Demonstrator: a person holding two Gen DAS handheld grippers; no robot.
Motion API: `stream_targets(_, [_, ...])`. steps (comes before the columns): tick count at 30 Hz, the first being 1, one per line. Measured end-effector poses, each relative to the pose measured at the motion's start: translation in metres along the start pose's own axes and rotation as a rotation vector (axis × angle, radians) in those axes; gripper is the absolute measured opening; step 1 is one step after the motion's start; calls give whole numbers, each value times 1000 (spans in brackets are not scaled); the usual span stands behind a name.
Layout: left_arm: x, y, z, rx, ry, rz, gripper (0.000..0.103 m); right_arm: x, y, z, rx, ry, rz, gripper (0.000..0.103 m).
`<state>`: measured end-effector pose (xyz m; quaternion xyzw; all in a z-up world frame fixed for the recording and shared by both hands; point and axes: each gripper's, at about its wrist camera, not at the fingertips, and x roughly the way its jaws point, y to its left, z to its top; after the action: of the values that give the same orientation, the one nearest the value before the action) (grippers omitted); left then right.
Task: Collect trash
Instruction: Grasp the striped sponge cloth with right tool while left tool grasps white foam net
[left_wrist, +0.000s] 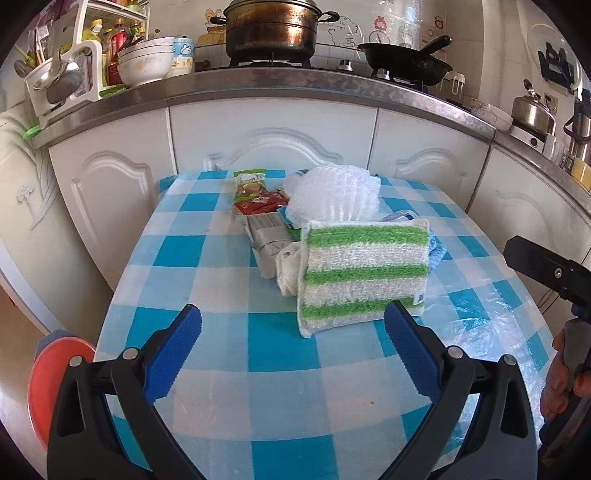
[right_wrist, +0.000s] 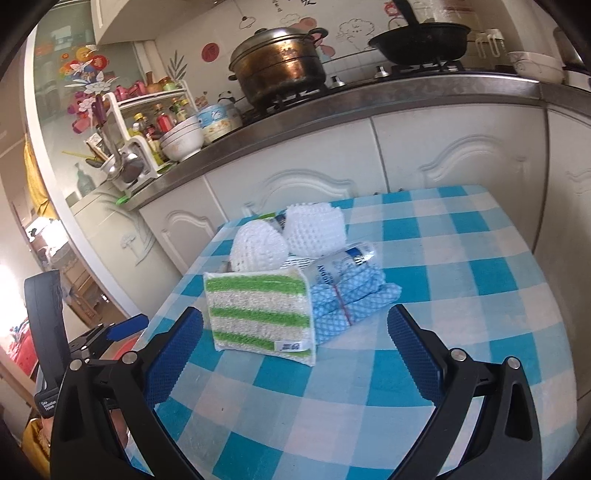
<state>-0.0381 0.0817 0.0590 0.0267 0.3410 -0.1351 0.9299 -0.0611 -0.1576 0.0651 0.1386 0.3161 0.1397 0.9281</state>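
A pile lies mid-table on the blue checked cloth (left_wrist: 258, 369). It holds a green-and-white striped sponge cloth (left_wrist: 365, 273) (right_wrist: 258, 314), white foam fruit nets (left_wrist: 332, 195) (right_wrist: 288, 236), a green snack wrapper (left_wrist: 249, 184), a red wrapper (left_wrist: 260, 205), a grey-white packet (left_wrist: 267, 240), a crumpled white bag (left_wrist: 288, 269) and packed blue cloths (right_wrist: 351, 295). My left gripper (left_wrist: 291, 358) is open and empty, just short of the sponge cloth. My right gripper (right_wrist: 295, 362) is open and empty, also just before it.
A clear plastic bag (left_wrist: 476, 325) lies flat on the table's right side. A red basin (left_wrist: 48, 384) sits on the floor at the left. White cabinets (left_wrist: 273, 133) and a counter with a pot (left_wrist: 271, 27), pan and bowls stand behind the table.
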Motion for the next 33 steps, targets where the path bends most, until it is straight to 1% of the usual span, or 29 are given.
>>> stream_targets(4, [1, 25, -4, -30, 11, 45, 99, 31, 2, 2, -4, 57, 68, 92])
stream_targets(5, [1, 32, -5, -43, 12, 51, 99, 39, 2, 3, -7, 71, 75, 87])
stream_targets(6, [1, 37, -6, -52, 14, 53, 99, 46, 2, 3, -8, 85, 80, 76])
stream_targets(7, [0, 42, -7, -60, 16, 56, 99, 54, 0, 4, -6, 104, 84, 73])
stream_targets(8, [0, 46, -7, -63, 17, 61, 99, 61, -2, 4, -1, 123, 92, 72])
stream_targets(11, [-1, 53, -8, -57, 12, 73, 99, 75, -7, 5, -11, 144, 88, 72])
stream_targets(14, [-3, 55, -5, -51, 3, 56, 99, 81, -11, 5, -12, 147, 116, 72])
stream_targets(16, [-3, 55, -3, -49, -6, 49, 99, 83, -9, 5, -38, 155, 131, 72])
stream_targets(17, [-3, 54, -2, -49, -10, 45, 99, 85, -7, 5, -54, 156, 125, 71])
stream_targets(19, [-1, 54, 0, -56, -12, 31, 99, 87, -5, 3, -74, 162, 126, 63])
stream_targets(20, [0, 53, 2, -62, -8, 24, 99, 88, -4, 2, -79, 166, 125, 50])
stream_targets(21, [3, 52, 3, -68, -3, 18, 99, 90, -4, 0, -84, 173, 118, 35])
stream_targets(22, [5, 50, 5, -74, 2, 14, 99, 91, -4, -2, -85, 182, 115, 33])
stream_targets(23, [7, 49, 8, -81, 9, 6, 99, 91, -5, -3, -80, 183, 118, 33])
stream_targets(26, [12, 42, 20, -108, 11, -49, 99, 85, -9, -6, -50, 187, 140, 29])
stream_targets(28, [17, 35, 30, -119, 9, -89, 99, 78, -10, -8, -48, 190, 129, 27])
stream_targets(31, [27, 19, 48, -106, 13, -151, 99, 66, -16, -12, -15, 189, 123, 25])
stream_targets(33, [41, 6, 59, -92, 27, -167, 99, 56, -23, -15, 19, 190, 124, 24])
